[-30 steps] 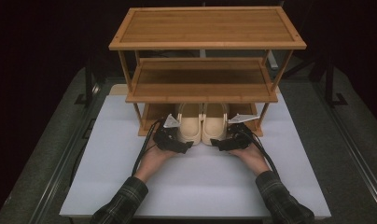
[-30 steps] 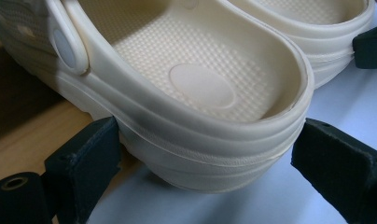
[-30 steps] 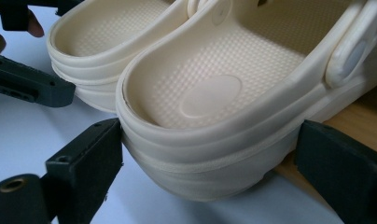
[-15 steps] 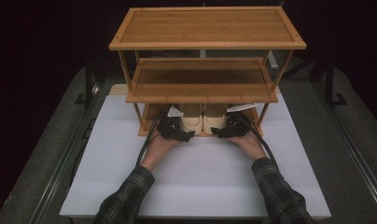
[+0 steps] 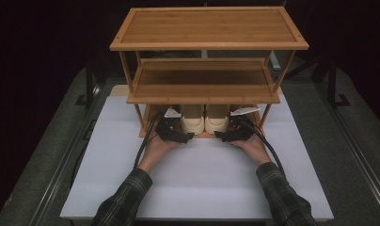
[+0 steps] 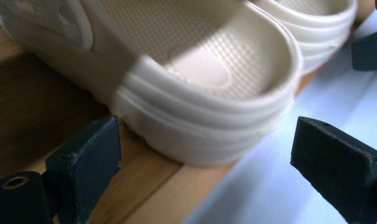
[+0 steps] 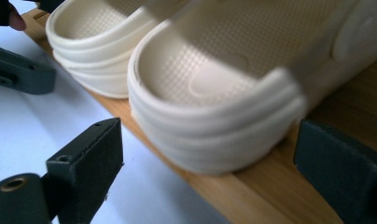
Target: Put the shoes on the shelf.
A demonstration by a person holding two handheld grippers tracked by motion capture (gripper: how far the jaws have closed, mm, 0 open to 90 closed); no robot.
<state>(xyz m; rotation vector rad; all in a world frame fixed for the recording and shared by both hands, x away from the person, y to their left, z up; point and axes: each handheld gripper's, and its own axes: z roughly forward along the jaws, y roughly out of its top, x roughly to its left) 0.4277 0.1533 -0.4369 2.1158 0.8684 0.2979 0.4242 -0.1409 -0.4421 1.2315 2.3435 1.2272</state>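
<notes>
Both cream rubber clogs (image 5: pixel 205 118) have slid further under the three-tier bamboo shoe rack (image 5: pixel 207 80), heels now at the bottom shelf's front edge. Left gripper (image 5: pixel 182 137) and right gripper (image 5: pixel 222 137) gape wide, holding nothing, each straddling a heel; white tabletop (image 5: pixel 197 183) lies open behind them.

A lab-like recording setup: white table (image 5: pixel 197 188), black surroundings, metal rails (image 5: pixel 61 183).

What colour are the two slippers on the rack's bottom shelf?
Cream slippers, clearest in the right gripper view.
</notes>
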